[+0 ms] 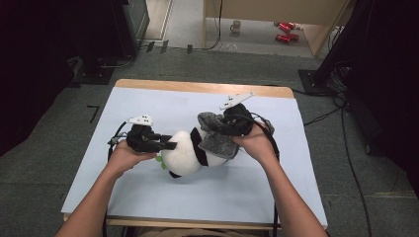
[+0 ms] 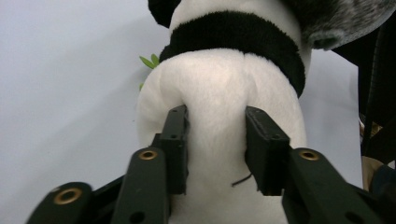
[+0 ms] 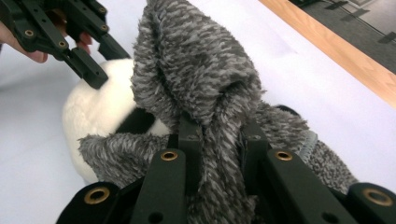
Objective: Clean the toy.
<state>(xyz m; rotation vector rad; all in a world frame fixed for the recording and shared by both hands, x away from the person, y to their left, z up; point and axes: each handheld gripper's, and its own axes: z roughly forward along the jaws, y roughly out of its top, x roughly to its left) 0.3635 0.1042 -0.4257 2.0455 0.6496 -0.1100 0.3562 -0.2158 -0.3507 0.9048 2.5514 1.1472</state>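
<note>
Two grippers work on one plush panda (image 1: 184, 154) that lies on its side near the middle of the pale blue table (image 1: 148, 197), its white rump toward the person's left and its head end toward the right. The left gripper (image 1: 165, 145) comes in level from the left; in the left gripper view its jaws are pressed into the white fur of the panda's body (image 2: 219, 121), one pad on each side of a pinched fold, so they are partly closed and have hold of the plush. A black band (image 2: 233, 35) of fur circles the panda just past that grip, and a small green leaf (image 2: 148, 62) sticks out beside it, close to the table. The right gripper (image 1: 228, 129) sits at the panda's head end, and its jaws are closed tight on a bunched fold of fuzzy grey cloth (image 3: 201, 79) that stands up between them in the right gripper view. The rest of that grey cloth (image 1: 216, 140) drapes over the panda's upper part, touching it. In the right gripper view the left gripper (image 3: 93, 70) is seen farther off, its tips against the white fur. A wooden edge (image 1: 202, 87) borders the table's far side.
</note>
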